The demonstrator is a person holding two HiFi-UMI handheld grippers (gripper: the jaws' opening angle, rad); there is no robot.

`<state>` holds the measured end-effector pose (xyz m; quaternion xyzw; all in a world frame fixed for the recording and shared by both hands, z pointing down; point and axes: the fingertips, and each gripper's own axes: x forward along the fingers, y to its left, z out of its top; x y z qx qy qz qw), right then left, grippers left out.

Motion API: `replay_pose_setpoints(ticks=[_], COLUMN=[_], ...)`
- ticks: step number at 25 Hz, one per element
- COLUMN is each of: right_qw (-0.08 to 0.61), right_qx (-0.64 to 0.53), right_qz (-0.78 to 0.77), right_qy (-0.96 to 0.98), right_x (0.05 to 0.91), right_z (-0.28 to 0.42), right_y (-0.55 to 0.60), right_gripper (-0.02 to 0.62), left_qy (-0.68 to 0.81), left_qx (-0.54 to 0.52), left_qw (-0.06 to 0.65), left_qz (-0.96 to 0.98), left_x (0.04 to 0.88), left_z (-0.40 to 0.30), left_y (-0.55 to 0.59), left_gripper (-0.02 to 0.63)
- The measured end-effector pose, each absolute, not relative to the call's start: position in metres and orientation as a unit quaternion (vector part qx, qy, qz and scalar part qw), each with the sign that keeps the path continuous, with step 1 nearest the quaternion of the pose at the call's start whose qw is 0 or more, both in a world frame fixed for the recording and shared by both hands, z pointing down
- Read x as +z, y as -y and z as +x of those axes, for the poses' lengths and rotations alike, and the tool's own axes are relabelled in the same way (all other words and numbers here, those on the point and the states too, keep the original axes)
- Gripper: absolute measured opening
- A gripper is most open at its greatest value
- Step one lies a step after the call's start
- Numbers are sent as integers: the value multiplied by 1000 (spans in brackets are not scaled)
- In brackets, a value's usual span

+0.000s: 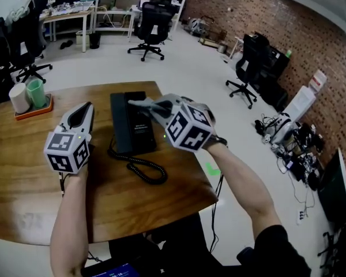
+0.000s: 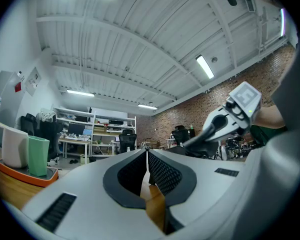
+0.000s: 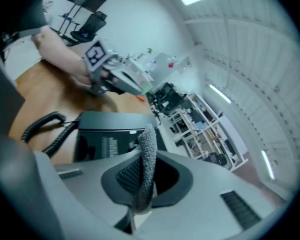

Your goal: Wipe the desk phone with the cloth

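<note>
Now our R tool (image 1: 136, 104) grips the cloth (image 3: 147, 156) over the desk phone (image 1: 131, 128) by the table's (image 1: 23, 160) far edge; our L tool (image 1: 85, 108), jaws together w/ nothing between, sits beside the phone.

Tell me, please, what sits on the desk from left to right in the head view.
White cup → green cup → left gripper → desk phone. The right gripper overlaps the phone, so I leave it out.
</note>
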<state>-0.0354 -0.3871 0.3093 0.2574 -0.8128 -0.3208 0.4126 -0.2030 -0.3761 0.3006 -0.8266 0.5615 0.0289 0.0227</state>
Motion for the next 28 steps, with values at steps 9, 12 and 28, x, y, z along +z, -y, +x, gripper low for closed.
replay_pose_setpoints(ticks=[9, 12, 28], right_qw=[417, 437, 456], right_qx=[-301, -314, -280], right_qz=[313, 277, 163], right_qy=[799, 796, 829], right_x=[310, 318, 390], right_z=[-63, -61, -20], right_y=[466, 440, 281], right_gripper=[25, 25, 25], left_qy=[-563, -562, -532], left_qx=[31, 30, -3], left_qw=[20, 23, -27], left_qz=[-826, -826, -846], left_x=[302, 299, 328], left_z=[-200, -201, -199], left_y=[374, 375, 375], left_gripper=[0, 0, 0])
